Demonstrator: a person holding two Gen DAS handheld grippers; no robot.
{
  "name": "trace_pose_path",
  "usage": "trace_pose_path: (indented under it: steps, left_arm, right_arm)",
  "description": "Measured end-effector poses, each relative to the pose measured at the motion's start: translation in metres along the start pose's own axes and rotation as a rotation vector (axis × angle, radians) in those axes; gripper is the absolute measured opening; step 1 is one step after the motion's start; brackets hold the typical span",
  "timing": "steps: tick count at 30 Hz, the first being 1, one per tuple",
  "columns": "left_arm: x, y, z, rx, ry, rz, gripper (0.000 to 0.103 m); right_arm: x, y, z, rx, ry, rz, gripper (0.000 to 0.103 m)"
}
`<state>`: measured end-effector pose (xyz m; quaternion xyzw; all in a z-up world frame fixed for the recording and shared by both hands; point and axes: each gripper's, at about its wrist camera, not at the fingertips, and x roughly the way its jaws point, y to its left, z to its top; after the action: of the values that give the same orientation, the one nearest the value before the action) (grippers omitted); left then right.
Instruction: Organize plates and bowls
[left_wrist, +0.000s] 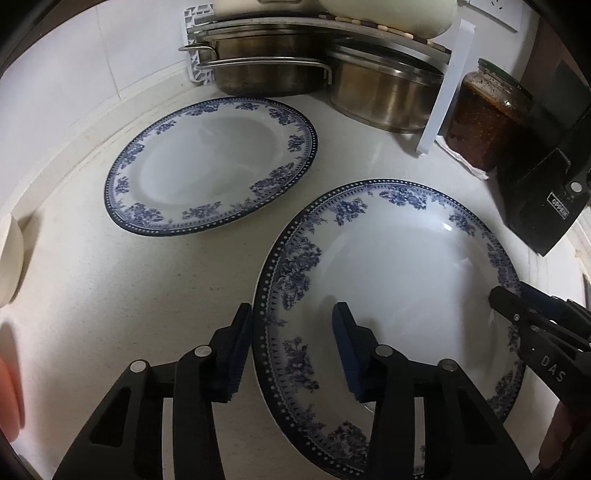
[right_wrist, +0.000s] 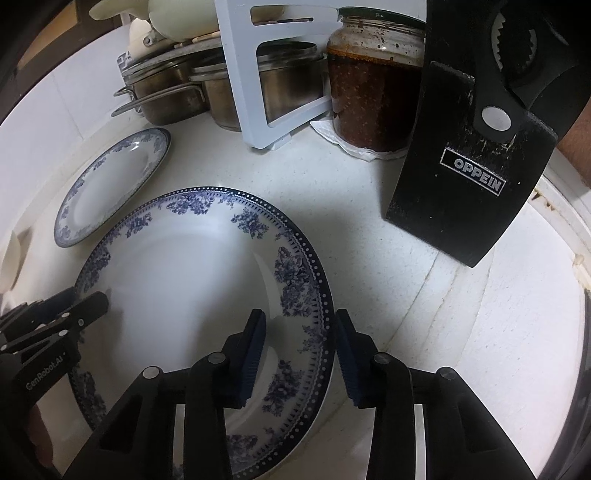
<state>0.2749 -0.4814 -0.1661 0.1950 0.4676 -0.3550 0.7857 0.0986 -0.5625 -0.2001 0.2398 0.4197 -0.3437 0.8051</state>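
**Two grippers straddle the rim of a blue-patterned plate**

We see our left gripper with jaws wide, its fingers either side of the near plate rim at 9 o'clock. Our right gripper, jaws also wide, brackets the same plate's rim at 3 o'clock. A second plate lies apart at 11 o'clock on the white counter, near steel pots.

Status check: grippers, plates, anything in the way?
Left gripper and right gripper open, each straddling near plate's rim. Far plate flat, untouched. Knife block beside.
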Motion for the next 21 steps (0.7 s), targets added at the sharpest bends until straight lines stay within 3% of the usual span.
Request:
trace_pose_path:
  steps: [4,10,21]
  left_arm:
    - [-0.002,0.001,-0.001,0.003,-0.002,0.014,0.038]
    - [-0.018,0.005,-0.009,0.005,-0.042,0.036,0.038]
    - [-0.06,0.034,-0.027,-0.077,-0.067,0.068,0.038]
  right_arm:
    - [-0.002,0.001,0.0,-0.012,0.003,-0.01,0.037]
    - [-0.016,0.008,-0.002,-0.048,-0.018,-0.008,0.037]
    - [-0.046,0.036,-0.007,-0.104,-0.008,0.028,0.037]
